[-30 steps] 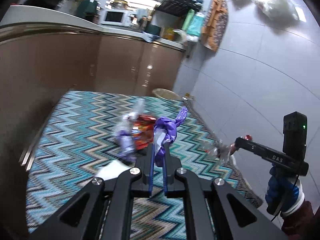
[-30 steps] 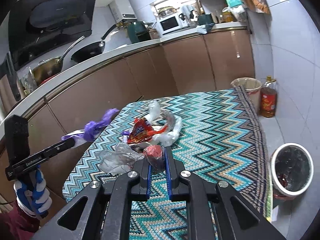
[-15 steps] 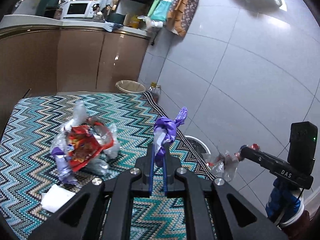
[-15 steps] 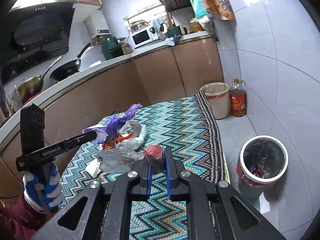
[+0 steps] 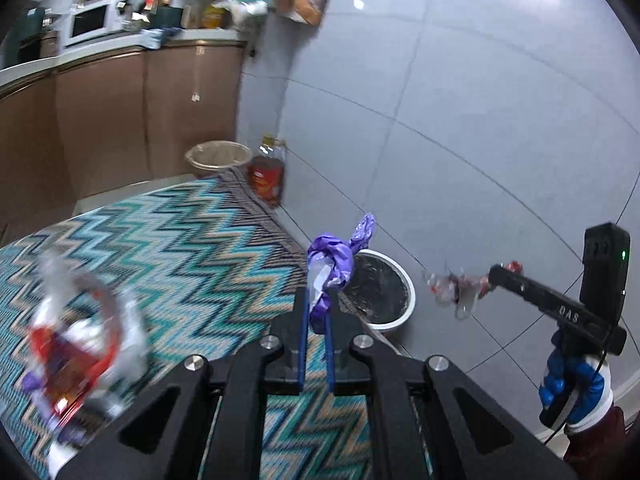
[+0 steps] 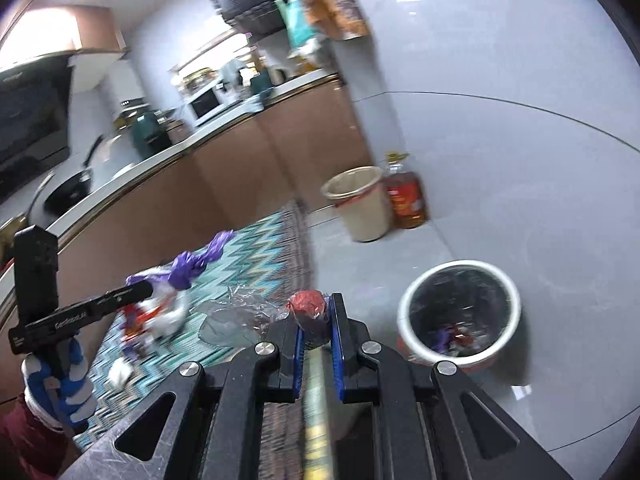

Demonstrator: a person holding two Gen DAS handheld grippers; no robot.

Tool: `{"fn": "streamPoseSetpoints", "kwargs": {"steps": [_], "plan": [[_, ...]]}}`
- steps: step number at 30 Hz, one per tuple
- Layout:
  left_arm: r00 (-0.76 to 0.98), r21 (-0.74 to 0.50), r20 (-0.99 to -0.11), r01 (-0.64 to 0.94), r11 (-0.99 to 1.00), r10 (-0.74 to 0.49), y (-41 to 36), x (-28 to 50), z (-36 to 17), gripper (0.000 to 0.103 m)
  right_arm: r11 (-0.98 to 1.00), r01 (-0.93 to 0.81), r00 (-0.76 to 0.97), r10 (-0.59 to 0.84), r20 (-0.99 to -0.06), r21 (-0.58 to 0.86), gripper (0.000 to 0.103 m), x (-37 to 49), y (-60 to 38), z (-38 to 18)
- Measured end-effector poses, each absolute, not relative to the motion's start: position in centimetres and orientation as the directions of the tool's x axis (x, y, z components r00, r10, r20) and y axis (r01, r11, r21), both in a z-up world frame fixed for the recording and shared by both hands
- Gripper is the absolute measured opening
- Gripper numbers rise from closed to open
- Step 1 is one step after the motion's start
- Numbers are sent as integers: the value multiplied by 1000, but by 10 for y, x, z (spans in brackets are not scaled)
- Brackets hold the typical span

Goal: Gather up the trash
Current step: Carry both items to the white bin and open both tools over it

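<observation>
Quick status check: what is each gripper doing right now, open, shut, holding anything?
Left gripper: shut on the purple wrapper.
Right gripper: shut on the clear plastic wrap with a red lump.

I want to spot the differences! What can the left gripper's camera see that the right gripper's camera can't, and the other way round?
Only the left camera shows the right gripper from the side, with its crinkly clear wrapper dangling, and the blue-gloved hand holding it.

Only the right camera shows the frying pan on the counter, the black cooker hood, and the left gripper from the side.

Both show the zigzag rug, the purple wrapper, the white-rimmed bin, the beige bucket, the oil bottle and the microwave.
</observation>
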State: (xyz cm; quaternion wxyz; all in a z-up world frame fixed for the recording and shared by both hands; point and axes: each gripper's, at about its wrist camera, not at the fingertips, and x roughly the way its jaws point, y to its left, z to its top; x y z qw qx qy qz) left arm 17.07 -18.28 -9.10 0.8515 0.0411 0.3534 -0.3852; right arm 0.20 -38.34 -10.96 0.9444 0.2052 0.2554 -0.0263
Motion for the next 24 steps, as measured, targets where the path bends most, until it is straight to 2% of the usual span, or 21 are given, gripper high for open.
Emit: {"fn": "streamPoseSetpoints", "kwargs": {"steps": [10,21,24], "plan": [[329,-157,-737,766,623,-591,-343,225,-133,7,897,362,783,-146,-604,252,11,61,-488,-145],[220,-198,-832,740,643,-509,-447,280,-214,9,870,451,670,-181,-720,201,14,125,-559,-222],[182,-230,-844,727,647,-504,-459,289,-229,10,865,465,646,-187,-740,188,24,139,-569,-239]]}}
